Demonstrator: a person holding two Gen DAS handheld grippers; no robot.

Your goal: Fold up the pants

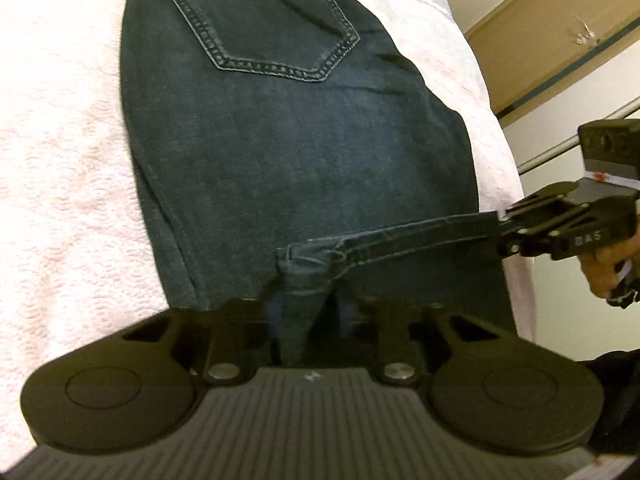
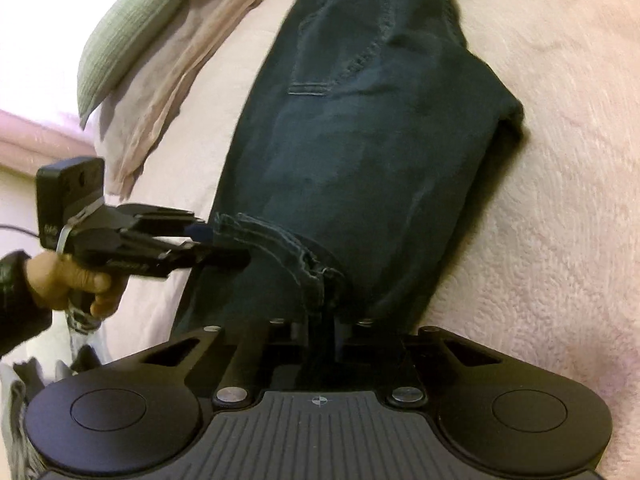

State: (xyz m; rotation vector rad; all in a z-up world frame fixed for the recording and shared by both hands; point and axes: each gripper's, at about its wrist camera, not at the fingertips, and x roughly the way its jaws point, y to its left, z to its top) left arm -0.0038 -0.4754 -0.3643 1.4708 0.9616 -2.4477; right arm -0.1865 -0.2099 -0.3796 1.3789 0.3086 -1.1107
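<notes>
Dark blue jeans (image 1: pixel 300 140) lie flat on a pale pink blanket (image 1: pixel 60 160), back pocket (image 1: pixel 264 20) facing up at the far end. Their near edge is lifted as a stretched hem band. My left gripper (image 1: pixel 302 308) is shut on a pinch of denim at one end of that band. The right gripper (image 1: pixel 504 228) clamps the other end at the right of this view. In the right wrist view the jeans (image 2: pixel 380 140) run away from my right gripper (image 2: pixel 320 320), which is shut on the hem fold. The left gripper (image 2: pixel 224 244) grips the same hem from the left.
A green pillow (image 2: pixel 128 28) and a beige cloth (image 2: pixel 180 72) lie at the bed's far left. A person's hand (image 2: pixel 76 280) holds the left gripper's handle. A wooden cabinet (image 1: pixel 560 40) stands past the bed's right edge.
</notes>
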